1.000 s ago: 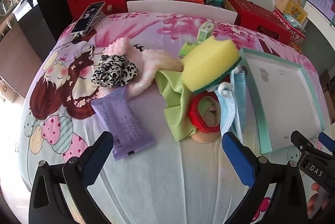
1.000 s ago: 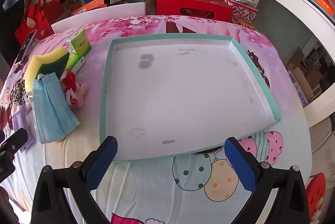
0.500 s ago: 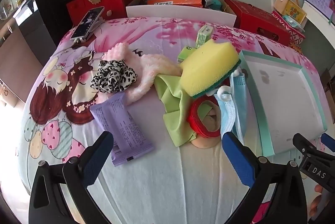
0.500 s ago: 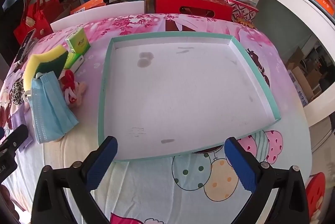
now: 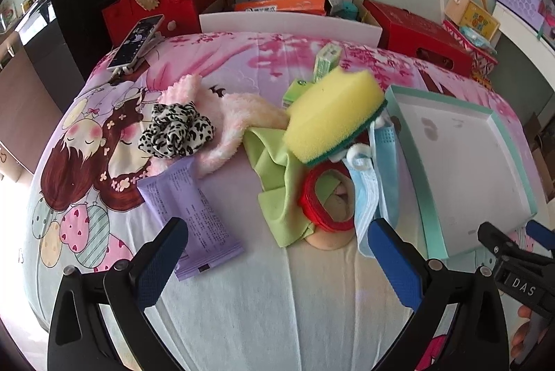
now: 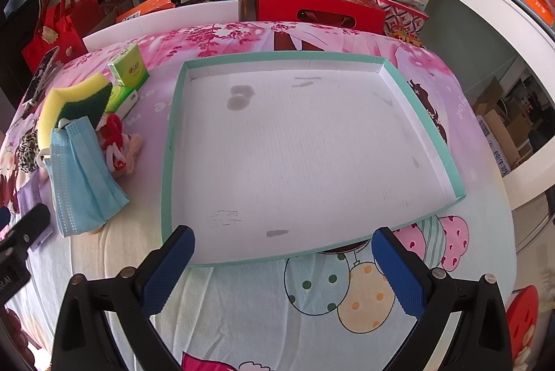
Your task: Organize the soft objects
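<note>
Both tools hover over the cartoon-print bedsheet [image 5: 242,301], and the shallow white cardboard tray with a teal rim [image 6: 170,142] is our landmark here. The right gripper [image 6: 282,267] has its blue-padded fingers spread wide with nothing between them, poised at the tray's near edge. The left gripper [image 5: 277,256] is just as wide apart and holding nothing, sitting left of the tray, near the pile of soft things. In that pile, touching the tray's left wall, a pale blue pleated face mask [image 5: 378,183] drapes down; a thick yellow sponge with a dark green scouring base [image 5: 333,118] rests on top of it, tilted. Just left of those, a crumpled lime-green cloth [image 5: 277,183] lies under a red ring-shaped band [image 5: 312,197], with something peach-coloured beneath that I can't identify. Further left of the tray come a fluffy pink plush strip [image 5: 239,118], a black-and-white leopard-print scrunchie [image 5: 177,131] and a flat lilac wipes packet [image 5: 190,218]. A small green tissue pack [image 6: 128,66] stands beyond the sponge, near the tray's far-left corner.
</note>
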